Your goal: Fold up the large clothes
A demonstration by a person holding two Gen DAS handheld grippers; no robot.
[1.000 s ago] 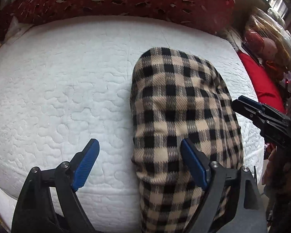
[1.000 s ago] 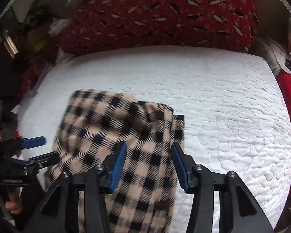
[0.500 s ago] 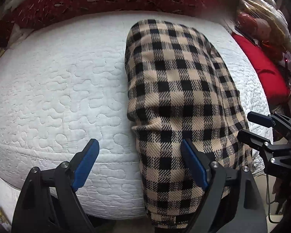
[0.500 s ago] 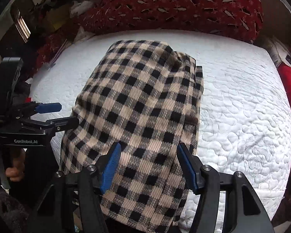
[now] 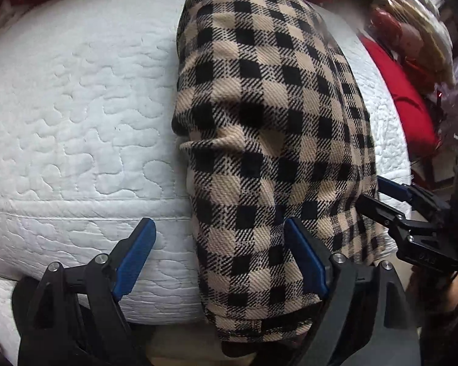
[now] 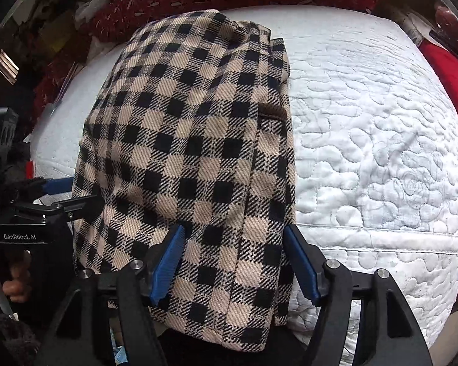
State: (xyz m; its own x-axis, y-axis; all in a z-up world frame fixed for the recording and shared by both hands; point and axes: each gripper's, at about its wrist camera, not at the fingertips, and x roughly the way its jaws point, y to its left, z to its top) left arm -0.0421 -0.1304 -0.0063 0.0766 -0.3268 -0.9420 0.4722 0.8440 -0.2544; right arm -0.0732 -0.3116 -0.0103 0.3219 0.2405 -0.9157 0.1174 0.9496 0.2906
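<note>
Now checked garment [image 6: 192,152] draped over mattress [image 6: 366,140] edge; left gripper [image 5: 219,262] wide, right gripper [image 6: 233,265] opening

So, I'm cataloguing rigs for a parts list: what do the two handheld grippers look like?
Both match: black angular plastic frames with silver screw heads at the joints, each ending in two flat blue finger pads. The left gripper and right gripper look alike from their own cameras. In the right wrist view the left gripper's body carries white "GenRobot.AI" lettering. No sleeve detail is clear.
</note>
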